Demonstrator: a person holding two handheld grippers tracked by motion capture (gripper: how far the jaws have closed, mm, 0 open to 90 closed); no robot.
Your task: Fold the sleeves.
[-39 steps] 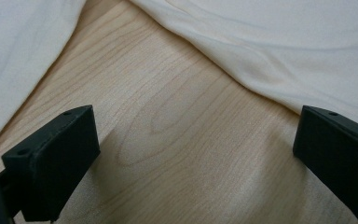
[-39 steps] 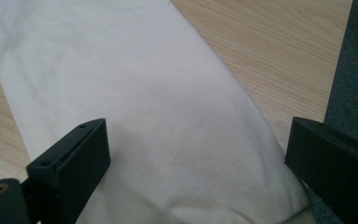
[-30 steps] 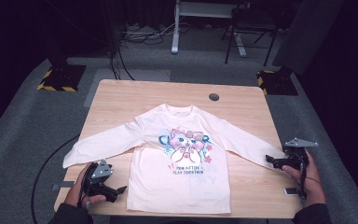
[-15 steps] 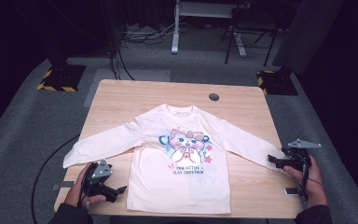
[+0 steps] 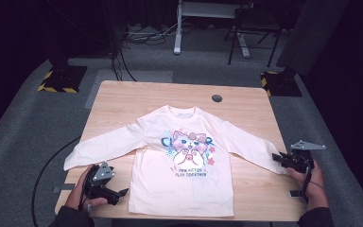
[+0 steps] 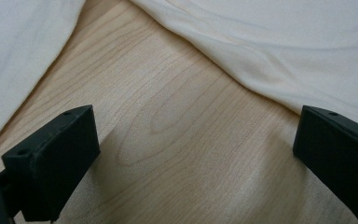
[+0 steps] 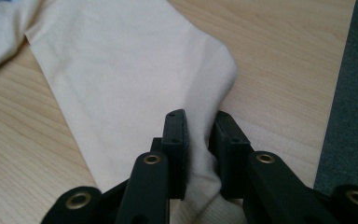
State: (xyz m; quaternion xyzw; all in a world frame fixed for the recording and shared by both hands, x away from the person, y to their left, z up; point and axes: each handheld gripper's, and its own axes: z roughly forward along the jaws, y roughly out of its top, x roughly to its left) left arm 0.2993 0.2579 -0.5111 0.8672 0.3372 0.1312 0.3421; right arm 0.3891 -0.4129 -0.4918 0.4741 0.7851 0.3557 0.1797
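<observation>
Pale pink shirt spread flat on the worktop.
Right gripper pinches the sleeve cuff between closed jaws; left gripper rests wide open beside the shirt's hem.

Printed text on the chest of the shirt, seen in the high view: large blue letters, partly covered by a cartoon cat's head, of which a "C" at the left and an "R" at the right can be made out; below the cat, two small pink lines reading roughly "PINK KITTEN / PLAY TOGETHER", blurred at this size. No other lettering is legible.
</observation>
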